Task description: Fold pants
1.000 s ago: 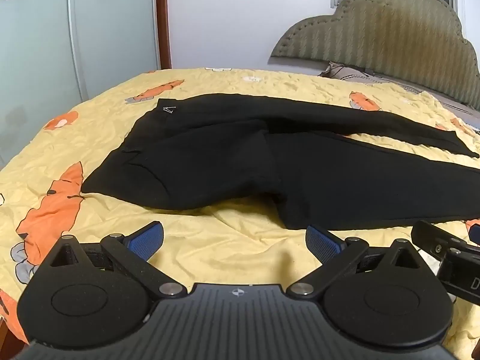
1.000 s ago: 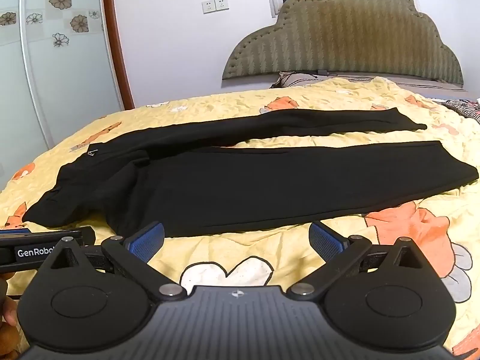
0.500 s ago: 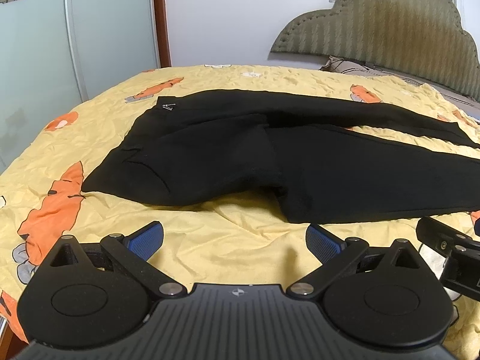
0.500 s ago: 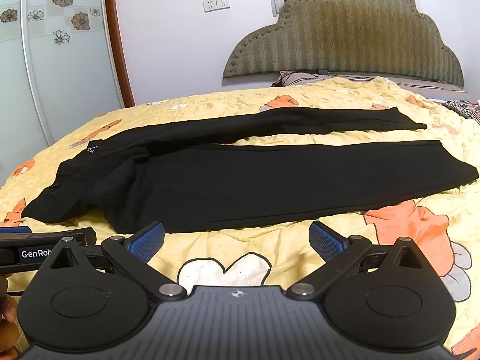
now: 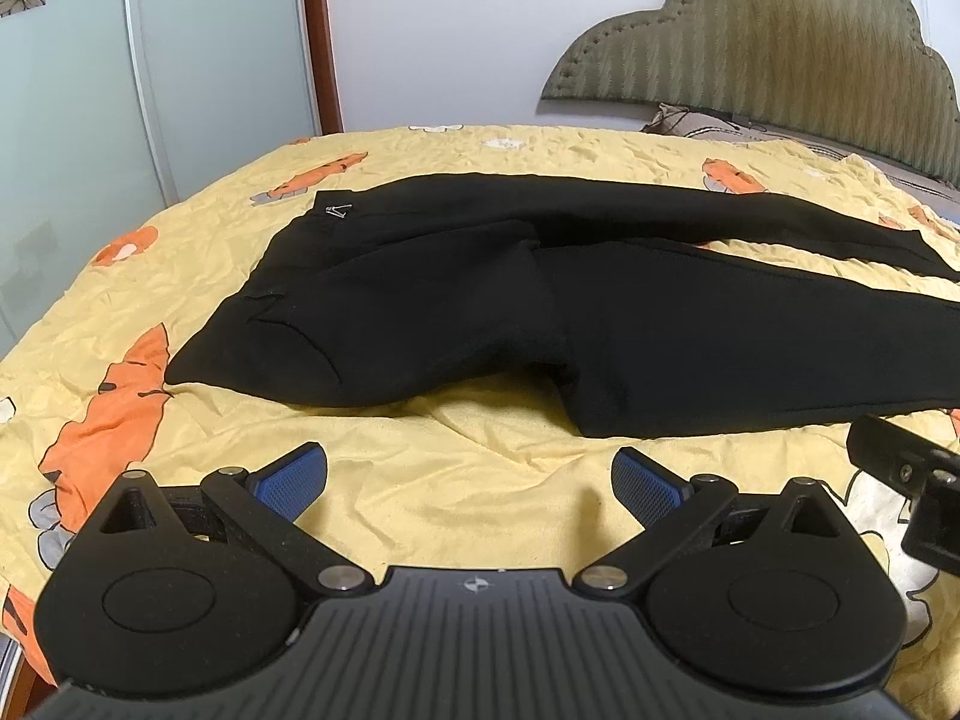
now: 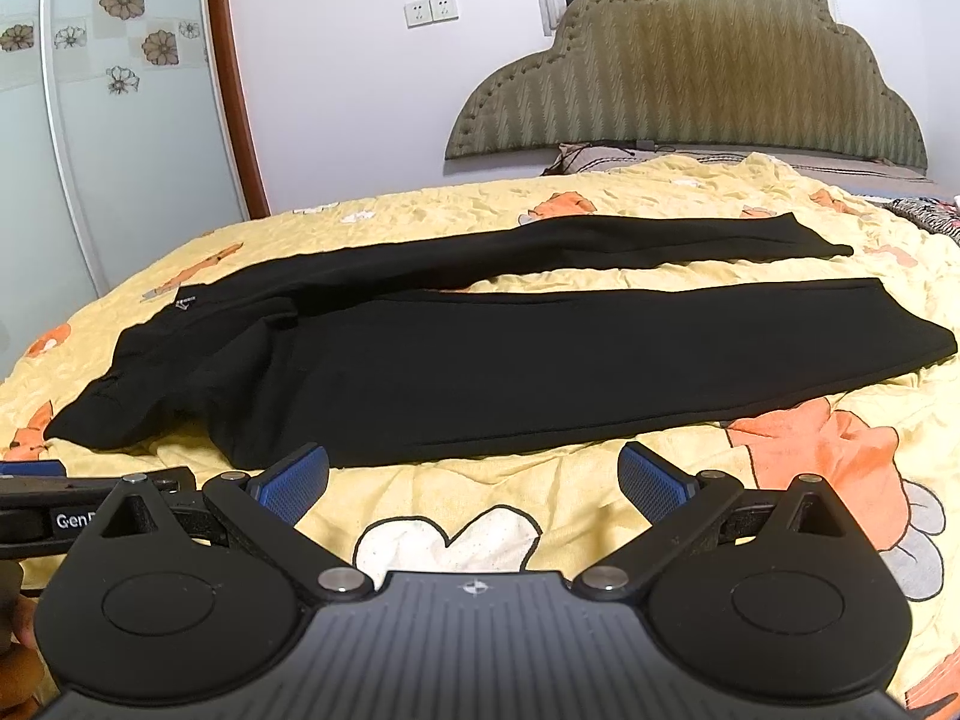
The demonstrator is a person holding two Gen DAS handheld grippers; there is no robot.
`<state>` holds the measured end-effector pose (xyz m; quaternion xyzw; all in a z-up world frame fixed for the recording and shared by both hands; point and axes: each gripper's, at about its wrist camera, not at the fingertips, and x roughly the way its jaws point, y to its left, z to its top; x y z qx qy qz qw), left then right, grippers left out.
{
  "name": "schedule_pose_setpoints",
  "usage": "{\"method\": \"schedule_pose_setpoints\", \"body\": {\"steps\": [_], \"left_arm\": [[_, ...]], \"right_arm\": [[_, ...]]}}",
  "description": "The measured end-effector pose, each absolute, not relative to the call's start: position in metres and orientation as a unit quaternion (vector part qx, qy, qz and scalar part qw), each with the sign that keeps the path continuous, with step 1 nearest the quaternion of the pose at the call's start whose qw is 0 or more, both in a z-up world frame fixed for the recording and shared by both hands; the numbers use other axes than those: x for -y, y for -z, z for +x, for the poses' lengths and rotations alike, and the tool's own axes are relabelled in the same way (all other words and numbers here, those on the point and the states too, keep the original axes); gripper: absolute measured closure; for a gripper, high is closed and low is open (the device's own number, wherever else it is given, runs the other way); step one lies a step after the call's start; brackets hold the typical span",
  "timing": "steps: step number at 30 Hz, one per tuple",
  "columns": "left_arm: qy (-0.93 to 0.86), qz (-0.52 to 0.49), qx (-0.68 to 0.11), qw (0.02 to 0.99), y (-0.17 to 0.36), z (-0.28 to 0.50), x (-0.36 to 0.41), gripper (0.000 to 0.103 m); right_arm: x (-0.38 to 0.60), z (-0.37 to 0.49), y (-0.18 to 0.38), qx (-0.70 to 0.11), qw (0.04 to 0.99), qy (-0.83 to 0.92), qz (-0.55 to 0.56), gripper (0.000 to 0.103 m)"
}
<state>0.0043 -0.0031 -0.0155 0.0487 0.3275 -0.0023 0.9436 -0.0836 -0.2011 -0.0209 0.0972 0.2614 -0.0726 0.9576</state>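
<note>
My two views are sharp under even indoor light. Fisheye bends the wall and headboard at the edges, corners go dark, and the black pants swallow their folds.

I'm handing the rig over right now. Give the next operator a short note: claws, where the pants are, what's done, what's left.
Left claw: open, empty, held short of the pants' near edge by the seat.
Right claw: open, empty, facing the near leg.
Black pants: spread flat on the yellow bedspread, waistband to the left, both legs running right, apart with bedspread showing between them.
Done: no fold visible.
Left: every fold; probably bring one leg over the other first.
</note>
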Motion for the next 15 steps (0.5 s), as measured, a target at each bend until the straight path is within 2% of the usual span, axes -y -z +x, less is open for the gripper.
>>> {"method": "schedule_pose_setpoints", "body": {"steps": [15], "left_arm": [[-0.003,0.061,-0.329,0.942,0.0175,0.0059,0.0038,0.0]], "right_arm": [[0.1994,-0.0818,0.0229,-0.267,0.957,0.067,0.094,0.0]]}}
